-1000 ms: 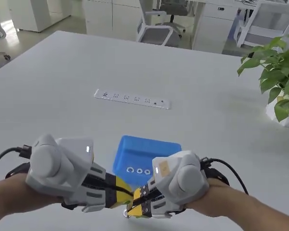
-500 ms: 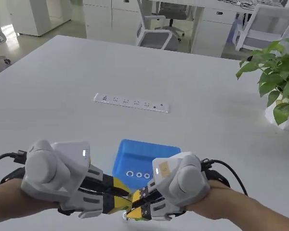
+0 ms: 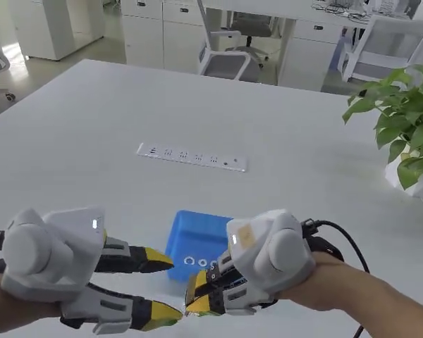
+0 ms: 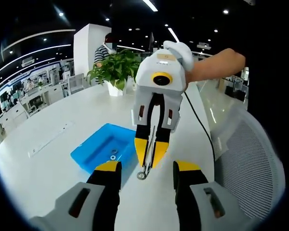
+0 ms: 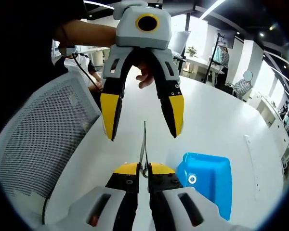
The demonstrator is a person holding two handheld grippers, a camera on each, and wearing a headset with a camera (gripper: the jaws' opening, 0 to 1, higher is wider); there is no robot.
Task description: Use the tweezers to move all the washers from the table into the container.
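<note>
From the head view, the container point(image 3: 197, 236) is a shallow blue tray near the table's point(image 3: 92, 127) near edge, with small silver washers point(image 3: 190, 262) lying in it. The right gripper point(image 3: 197, 296) sits at the tray's near side, clamped tight. The left gripper point(image 3: 162, 286) is just to its left, jaws spread and holding nothing.

In the left gripper view, the tweezers point(image 4: 149, 149) are a thin metal pair gripped between the right gripper's yellow-tipped jaws. A washer point(image 4: 141, 175) sits at their tips, just off the container's near corner. Whether it is lifted I cannot tell.

In the right gripper view, the tweezers run straight out from the pinched jaws toward the left gripper's wide-open jaws. The container lies to their right, one ring inside.
</note>
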